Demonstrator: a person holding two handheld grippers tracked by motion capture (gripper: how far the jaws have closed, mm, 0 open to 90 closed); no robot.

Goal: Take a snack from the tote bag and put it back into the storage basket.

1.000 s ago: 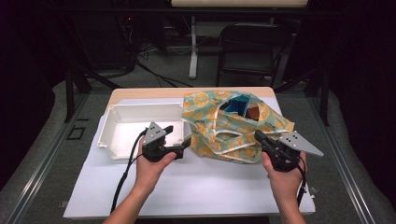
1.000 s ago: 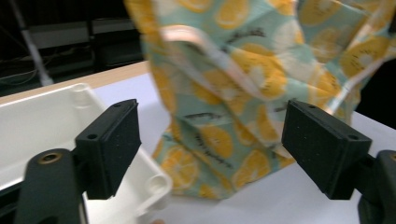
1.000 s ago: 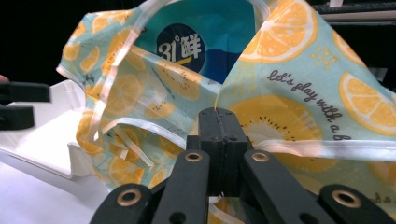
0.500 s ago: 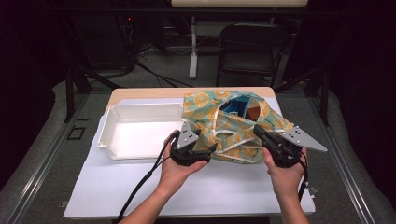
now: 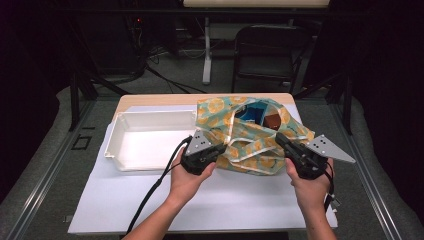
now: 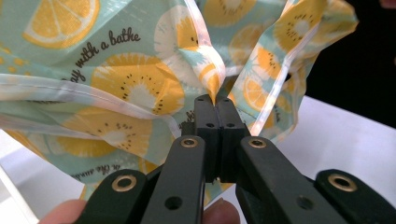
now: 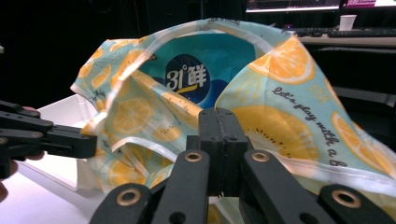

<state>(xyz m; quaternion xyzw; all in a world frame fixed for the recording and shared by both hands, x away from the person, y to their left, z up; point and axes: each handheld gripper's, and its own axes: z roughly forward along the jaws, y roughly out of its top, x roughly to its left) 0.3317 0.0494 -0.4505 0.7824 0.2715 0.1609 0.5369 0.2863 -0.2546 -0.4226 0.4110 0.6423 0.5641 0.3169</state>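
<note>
Now left tongs (image 6: 215, 105) just closed, pinching a fold of the lemon-print bag (image 5: 250, 137); right tongs (image 7: 219, 116) clamped on its near edge, likely to spread the mouth. Bag on white surface (image 5: 240, 197), beside empty tray (image 5: 150, 142).

Black left gripper (image 5: 220, 149), brass-ringed jaws, grey three-cornered plate, trailing black cable

A dim room with a grey carpeted floor (image 5: 50, 150). A light wooden table (image 5: 150, 100) covered by a white sheet (image 5: 240, 200). Behind it, a dark folding metal chair (image 5: 265, 47), a white desk leg (image 5: 206, 50) and black floor cables (image 5: 165, 75).
</note>
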